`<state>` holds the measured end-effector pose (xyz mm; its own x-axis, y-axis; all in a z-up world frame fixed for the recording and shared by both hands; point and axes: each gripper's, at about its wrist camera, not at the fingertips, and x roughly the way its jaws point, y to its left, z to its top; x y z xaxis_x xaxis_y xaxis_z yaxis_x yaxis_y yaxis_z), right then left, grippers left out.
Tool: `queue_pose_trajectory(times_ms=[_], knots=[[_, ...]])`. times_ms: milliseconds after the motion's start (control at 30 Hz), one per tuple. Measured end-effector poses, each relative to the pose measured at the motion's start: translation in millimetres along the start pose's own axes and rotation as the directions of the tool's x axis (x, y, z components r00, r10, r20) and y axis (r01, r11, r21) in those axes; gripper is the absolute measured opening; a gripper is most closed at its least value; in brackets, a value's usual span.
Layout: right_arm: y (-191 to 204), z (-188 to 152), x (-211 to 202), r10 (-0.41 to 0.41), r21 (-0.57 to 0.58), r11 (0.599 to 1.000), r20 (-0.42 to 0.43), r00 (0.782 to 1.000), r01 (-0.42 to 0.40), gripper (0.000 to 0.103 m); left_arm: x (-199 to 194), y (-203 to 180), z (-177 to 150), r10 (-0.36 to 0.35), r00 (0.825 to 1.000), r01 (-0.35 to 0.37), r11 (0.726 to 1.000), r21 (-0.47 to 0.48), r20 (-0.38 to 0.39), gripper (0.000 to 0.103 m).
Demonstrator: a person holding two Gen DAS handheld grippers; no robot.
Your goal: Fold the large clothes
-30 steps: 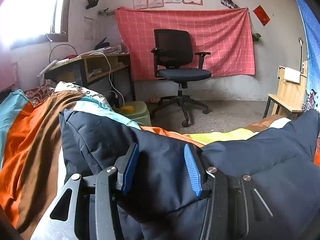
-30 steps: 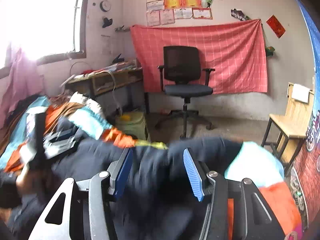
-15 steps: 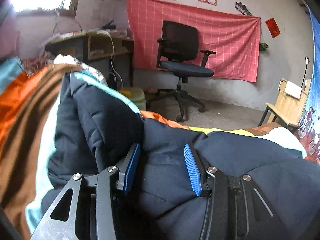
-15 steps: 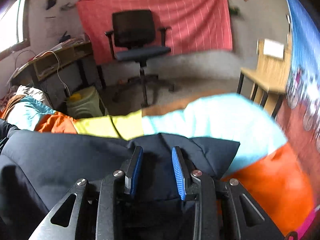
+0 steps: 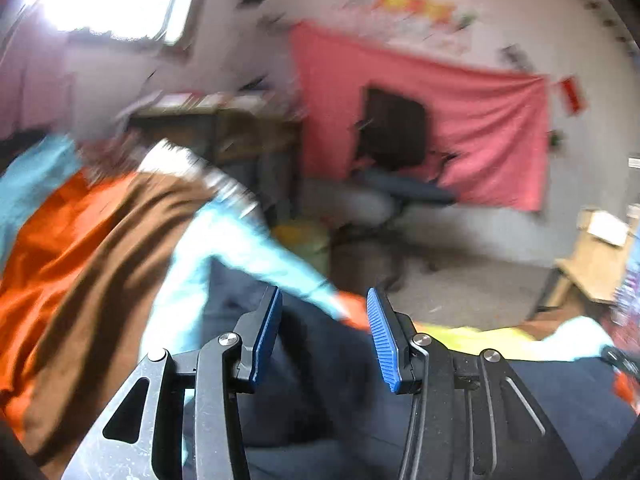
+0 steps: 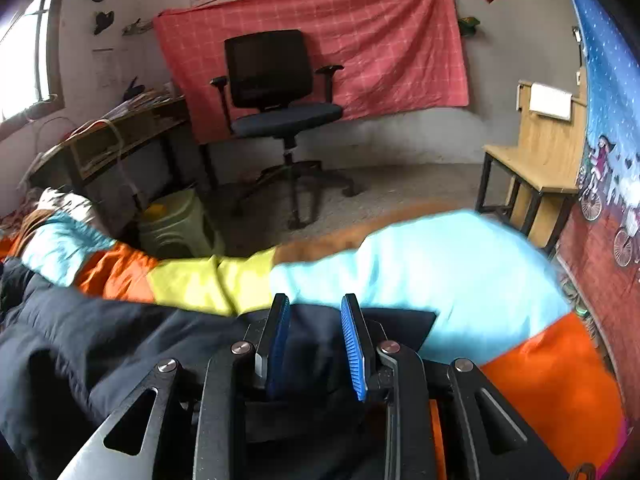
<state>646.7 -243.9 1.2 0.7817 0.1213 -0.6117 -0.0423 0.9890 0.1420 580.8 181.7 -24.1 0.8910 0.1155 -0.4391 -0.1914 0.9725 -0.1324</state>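
We note the left tool [image 5: 324, 338] now spread, off the dark navy padded jacket [image 6: 120, 344]; right tool [image 6: 316, 344] stays pinching its hem.

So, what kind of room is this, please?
Most likely a bedroom that is also a study: a striped bedspread with a dark padded jacket on it, a cluttered desk by the window, and an office chair.

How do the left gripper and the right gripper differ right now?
The left gripper has its jaws spread wide, while the right gripper has its jaws closer together, with a fold of the navy jacket between them. The left wrist view is blurred; the right wrist view is sharper. Both have blue pads and are over the jacket.
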Motion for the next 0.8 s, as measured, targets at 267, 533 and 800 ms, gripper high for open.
queue_pose_trajectory(times_ms=[267, 533, 800], knots=[[-24.4, -29.6, 42.1, -0.016, 0.095, 0.995, -0.154, 0.988, 0.031, 0.024, 40.2, 32.4, -24.5, 0.029, 0.982, -0.046, 0.995, -0.088, -0.189, 0.042], [-10.7, -18.6, 13.6, -0.026, 0.064, 0.997, -0.078, 0.997, 0.031, 0.028, -18.2, -8.3, -7.3, -0.101, 0.995, 0.101, 0.995, -0.002, -0.017, 0.041], [85.2, -9.0, -40.3, 0.327, -0.116, 0.936, -0.064, 0.943, -0.332, 0.029, -46.6, -86.8, -50.0, -0.441, 0.845, 0.513, 0.829, 0.225, -0.302, 0.041]])
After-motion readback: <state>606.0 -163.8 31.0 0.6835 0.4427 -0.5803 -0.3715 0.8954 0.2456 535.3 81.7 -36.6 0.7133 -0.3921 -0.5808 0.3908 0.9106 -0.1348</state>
